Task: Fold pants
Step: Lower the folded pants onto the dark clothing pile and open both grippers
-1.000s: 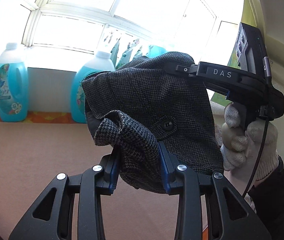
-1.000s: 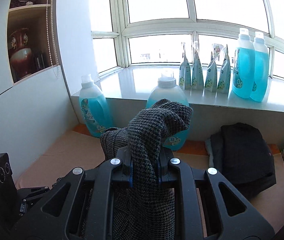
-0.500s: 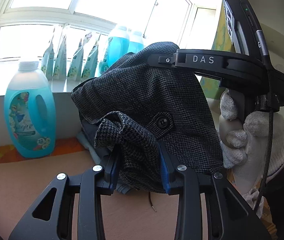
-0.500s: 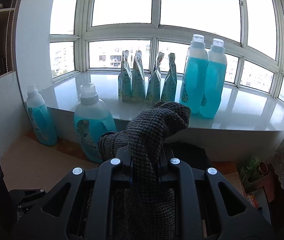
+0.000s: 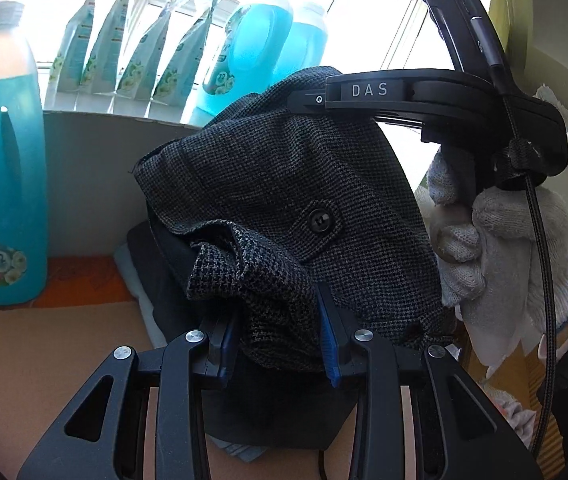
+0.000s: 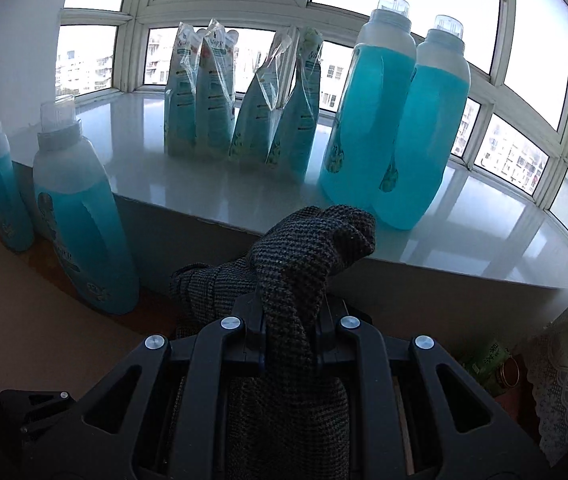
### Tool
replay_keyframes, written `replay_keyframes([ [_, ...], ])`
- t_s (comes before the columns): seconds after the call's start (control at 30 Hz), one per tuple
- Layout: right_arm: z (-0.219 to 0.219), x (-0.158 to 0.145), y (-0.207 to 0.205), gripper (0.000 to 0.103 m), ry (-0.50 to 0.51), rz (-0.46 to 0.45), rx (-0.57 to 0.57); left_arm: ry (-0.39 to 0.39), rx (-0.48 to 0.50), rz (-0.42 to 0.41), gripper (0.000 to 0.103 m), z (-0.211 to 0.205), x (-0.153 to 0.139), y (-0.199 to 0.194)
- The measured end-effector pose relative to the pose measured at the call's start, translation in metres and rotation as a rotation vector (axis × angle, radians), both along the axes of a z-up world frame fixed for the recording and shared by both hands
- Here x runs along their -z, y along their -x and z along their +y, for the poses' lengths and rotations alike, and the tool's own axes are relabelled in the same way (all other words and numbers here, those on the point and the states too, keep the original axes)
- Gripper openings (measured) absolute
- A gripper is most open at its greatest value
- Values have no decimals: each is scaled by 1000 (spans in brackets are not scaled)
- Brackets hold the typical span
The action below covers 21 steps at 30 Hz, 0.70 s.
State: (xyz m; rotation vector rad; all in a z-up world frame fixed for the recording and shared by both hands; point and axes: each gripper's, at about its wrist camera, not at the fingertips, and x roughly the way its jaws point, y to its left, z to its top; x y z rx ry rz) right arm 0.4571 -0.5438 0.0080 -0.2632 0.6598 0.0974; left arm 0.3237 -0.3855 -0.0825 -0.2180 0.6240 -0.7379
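Two grippers, one garment: both hold the pants (image 5: pixel 284 200) up off the bench (image 5: pixel 44 360), w/ the cloth bunched between them. Left gripper (image 5: pixel 280 344) is pinching a thick wad of the grey houndstooth fabric, blue pads pressed in on each side of it; the wad is fat, so the jaws stand fairly wide but are clearly loaded. Right gripper (image 6: pixel 290 338) is pressed together on another bunch of the same fabric, which sticks up past its tips & droops to the right.

In the left view the right gripper (image 5: pixel 368 100) comes in from the side at the top of the garment, carried by a white-gloved hand (image 5: pixel 496 248). The panel w/ the button (image 5: pixel 319 221) hangs between the two grips, so prob. both are on the waistband end; can't tell exactly which edge each has.

Why held so: likely lifted by two points so the legs hang free & gravity pulls the cloth straight before laying it down; legs themselves are below view. A dark folded stack (image 5: pixel 172 272) sits on the bench behind, by the wall under the windowsill (image 6: pixel 244 192) w/ blue detergent bottles (image 6: pixel 368 120) & refill pouches (image 6: pixel 244 96) — poss. where finished items go.

Task looks early: no neat fold visible yet.
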Motion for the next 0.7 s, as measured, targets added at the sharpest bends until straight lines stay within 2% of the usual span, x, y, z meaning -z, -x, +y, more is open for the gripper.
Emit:
replay_keyframes([
  [0.13,-40,40,-36,21,55,103,183,-61,23,1,33,-11,21,8],
  [0.17,-46,50,-41,26,95,119,231,-66,33,-4,34,-11,21,12],
  [0.2,-52,60,-45,37,136,132,278,-72,48,-9,35,-11,21,15],
  [0.23,-57,67,-47,39,169,138,321,-77,57,-3,36,-11,22,15],
  [0.3,-67,72,-47,42,161,143,356,-73,76,20,38,-8,22,14],
  [0.4,-76,57,-40,51,114,91,399,-73,71,44,41,0,22,12],
  [0.5,-81,35,-24,53,70,40,417,-88,68,39,42,0,21,13],
  [0.57,-84,22,-13,56,27,23,410,-93,68,47,46,1,19,9],
  [0.7,-82,10,18,58,-25,6,389,-97,46,59,46,8,14,7],
])
